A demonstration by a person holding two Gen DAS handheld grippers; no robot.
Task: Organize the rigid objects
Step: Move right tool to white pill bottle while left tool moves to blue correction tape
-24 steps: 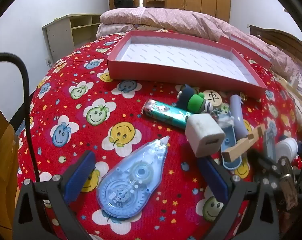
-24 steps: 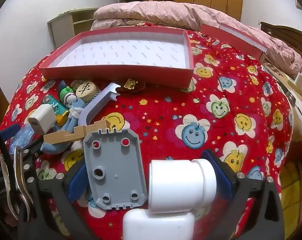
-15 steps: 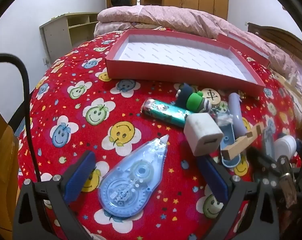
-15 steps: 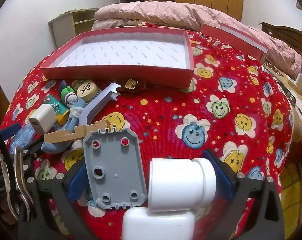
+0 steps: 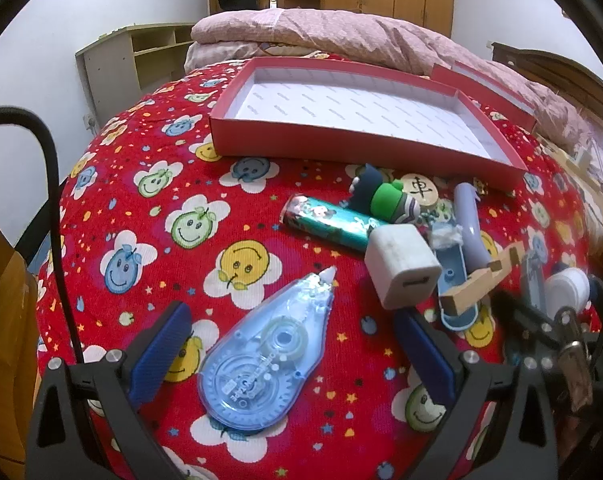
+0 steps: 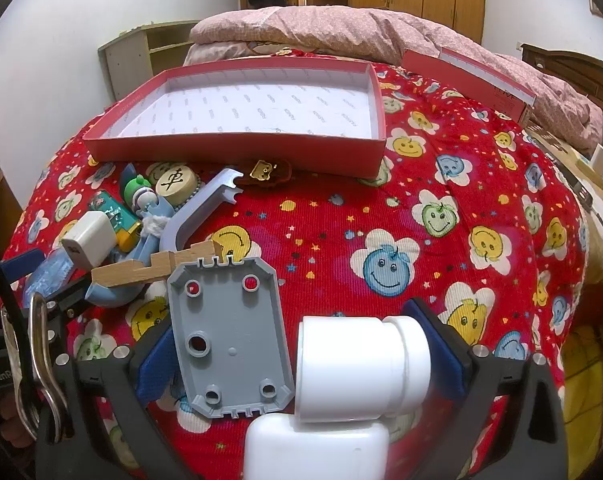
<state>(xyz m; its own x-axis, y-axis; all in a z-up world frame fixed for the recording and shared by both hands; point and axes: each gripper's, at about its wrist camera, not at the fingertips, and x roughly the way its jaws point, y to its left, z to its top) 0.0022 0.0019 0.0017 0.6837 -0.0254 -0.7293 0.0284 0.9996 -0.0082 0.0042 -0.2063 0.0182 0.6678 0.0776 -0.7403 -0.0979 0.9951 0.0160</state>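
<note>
Both grippers I hold wide, nothing pinched; left gripper (image 5: 289, 344) straddles the correction tape dispenser (image 5: 267, 354), right gripper (image 6: 297, 354) brackets grey plate (image 6: 229, 332) and white pipe fitting (image 6: 359, 368); red box (image 6: 237, 146) waits empty beyond, likely their destination.

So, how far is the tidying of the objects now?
Nothing looks done: the red cardboard tray holds nothing. Nothing is in hand: the left tool stands open around the blue transparent correction tape, the right tool open around the white plastic pipe fitting. All objects remain on the cloth.
</note>
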